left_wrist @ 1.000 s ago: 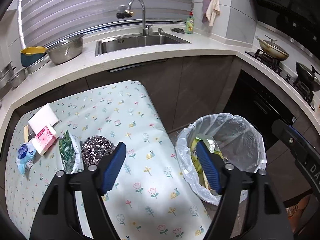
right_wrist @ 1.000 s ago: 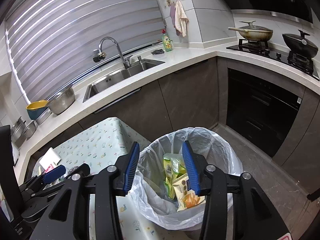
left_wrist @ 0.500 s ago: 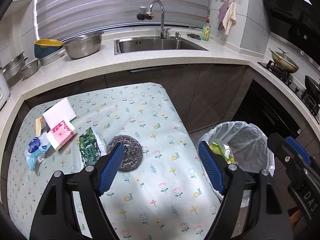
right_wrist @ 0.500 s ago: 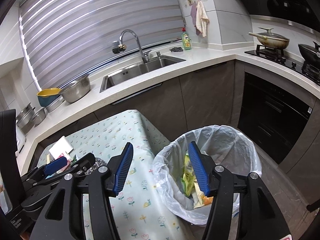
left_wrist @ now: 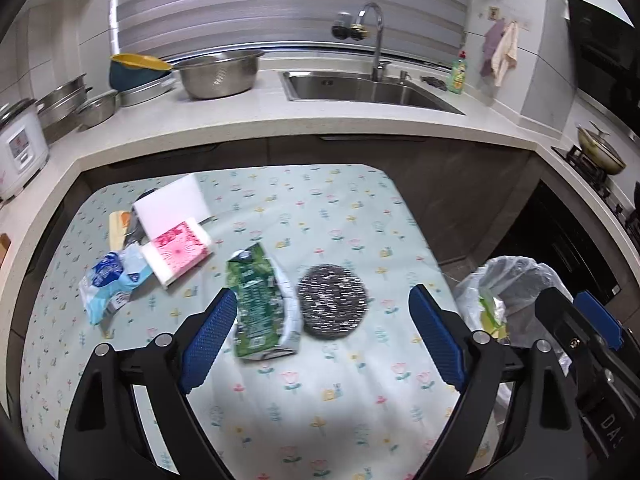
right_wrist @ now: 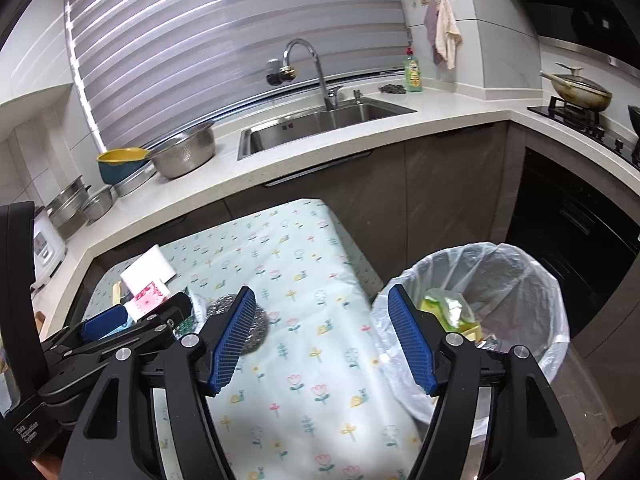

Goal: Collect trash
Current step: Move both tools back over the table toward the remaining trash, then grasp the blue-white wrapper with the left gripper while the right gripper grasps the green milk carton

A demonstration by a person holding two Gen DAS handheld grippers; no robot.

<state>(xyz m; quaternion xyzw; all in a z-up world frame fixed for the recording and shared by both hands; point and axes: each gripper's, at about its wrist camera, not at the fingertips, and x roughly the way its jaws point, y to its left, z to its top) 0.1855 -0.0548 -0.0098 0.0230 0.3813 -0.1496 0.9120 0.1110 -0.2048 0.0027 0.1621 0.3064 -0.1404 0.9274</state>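
Both empty jaws are being opened above the tabletop point(left_wrist: 340, 412); the steel scourer point(left_wrist: 332, 306) risks being mistaken for the green wrapper point(left_wrist: 260, 304).

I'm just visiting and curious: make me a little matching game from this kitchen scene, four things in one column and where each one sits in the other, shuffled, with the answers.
Things:
1. green packet
2. steel wool scourer
3. metal colander
4. yellow-green wrappers

Places:
A. on the counter, left of the sink
B. inside the lined trash bin
C. on the flowered tablecloth, just right of the green packet
D. on the tablecloth, between the scourer and the pink-patterned pack

Pairs: 1-D, 2-C, 3-A, 4-B
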